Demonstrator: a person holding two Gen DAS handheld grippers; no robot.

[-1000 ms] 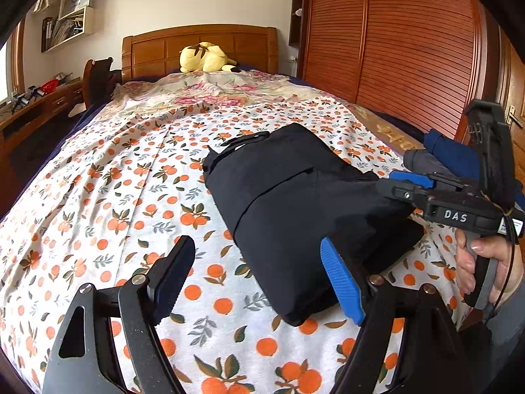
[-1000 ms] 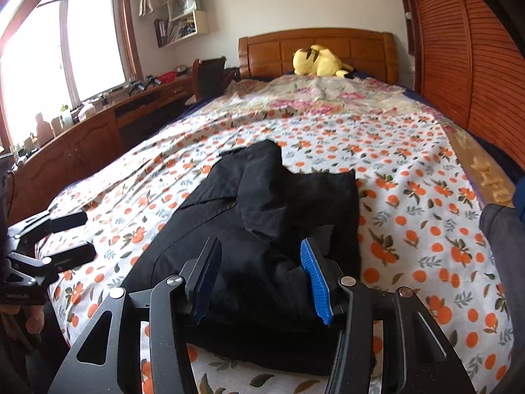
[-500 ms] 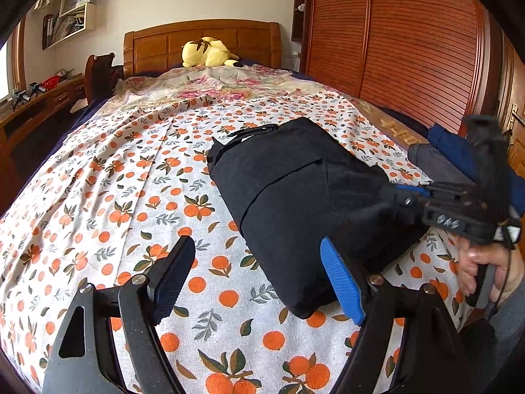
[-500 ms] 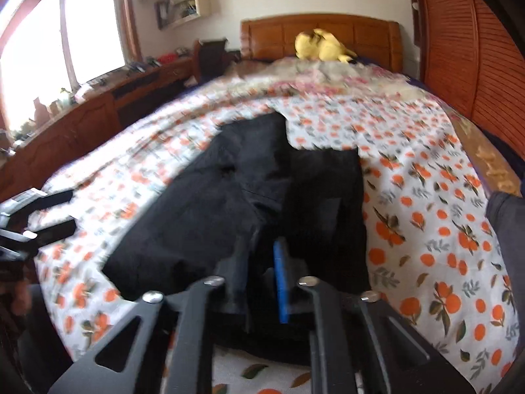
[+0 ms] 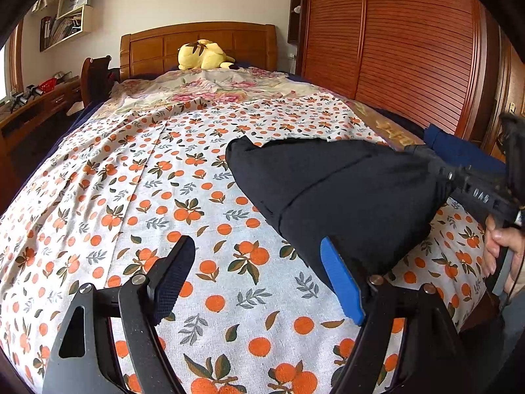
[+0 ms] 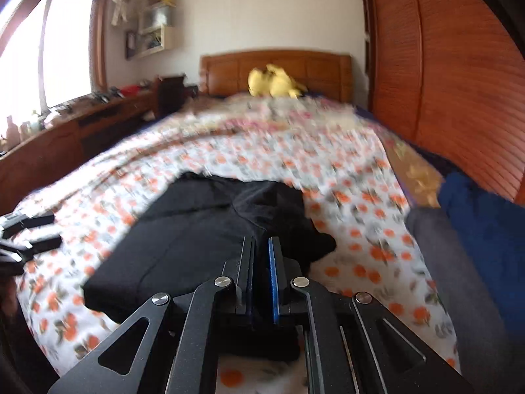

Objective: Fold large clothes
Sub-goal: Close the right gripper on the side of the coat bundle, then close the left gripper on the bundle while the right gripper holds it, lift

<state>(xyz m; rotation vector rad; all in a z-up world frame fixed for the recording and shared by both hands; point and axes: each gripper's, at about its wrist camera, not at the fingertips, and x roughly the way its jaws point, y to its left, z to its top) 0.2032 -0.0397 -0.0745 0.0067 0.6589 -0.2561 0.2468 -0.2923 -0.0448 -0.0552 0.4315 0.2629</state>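
My right gripper (image 6: pixel 261 275) clamped on near edge of black garment (image 5: pixel 334 193), folded, lying on bed (image 5: pixel 131 170) right of centre. Left gripper (image 5: pixel 259 279) wide, empty, just beside it. Lift evenly, keep bundle from unfolding; view blurred, go slow.

Left gripper (image 5: pixel 259 279): black frame, silver screws, 1 blue pad.
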